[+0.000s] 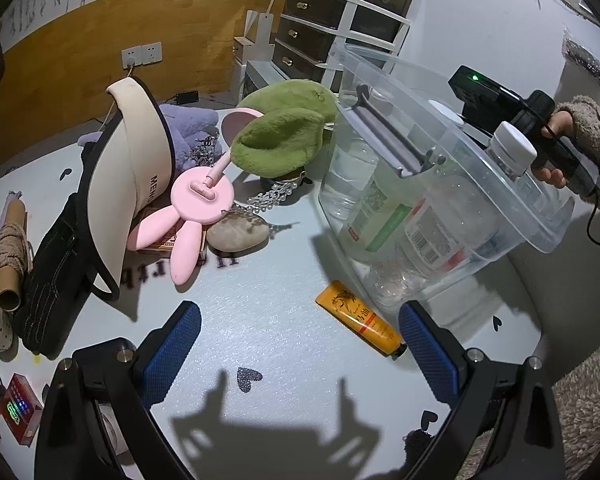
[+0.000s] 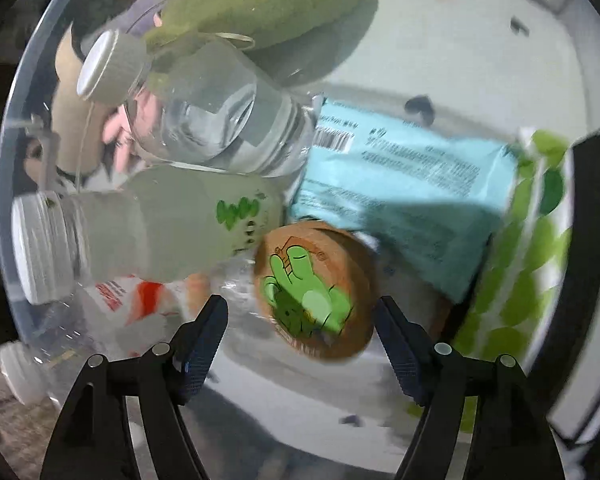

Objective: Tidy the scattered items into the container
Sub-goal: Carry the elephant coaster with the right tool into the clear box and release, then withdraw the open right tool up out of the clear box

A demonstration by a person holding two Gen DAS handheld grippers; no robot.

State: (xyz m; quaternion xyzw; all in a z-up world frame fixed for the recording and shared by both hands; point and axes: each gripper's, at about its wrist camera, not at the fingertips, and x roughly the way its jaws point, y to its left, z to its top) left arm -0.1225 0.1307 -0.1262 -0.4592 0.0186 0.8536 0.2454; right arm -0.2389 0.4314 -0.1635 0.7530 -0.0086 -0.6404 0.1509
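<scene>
**Bin partly filled, tabletop not yet cleared**

Blue-padded fingers [image 1: 172,344] of our left gripper [image 1: 300,344] sit closest to the lens, spread wide over bare tabletop and holding nothing. Our right gripper [image 2: 300,336] points down into the clear container [image 1: 540,216], jaws apart, with a round brown coaster [image 2: 316,292] bearing a green cartoon lying loose between and below them, not pinched.

Done so far, as we judge it: the container holds several bottles [image 2: 220,120], a pale blue packet [image 2: 400,184] and a green-leaf pack [image 2: 536,240]. Left outside it are the cream hat [image 1: 140,176], the green plush [image 1: 284,136], the pink rabbit lamp [image 1: 196,208], a stone [image 1: 236,234] and, just beside the container, the orange tube [image 1: 356,318]. We reckon we are about halfway.

Our surface is a pale grey table [image 1: 260,320] with small dark heart marks; behind it we see a wood-panelled wall [image 1: 80,52] and a drawer unit [image 1: 332,28].
</scene>
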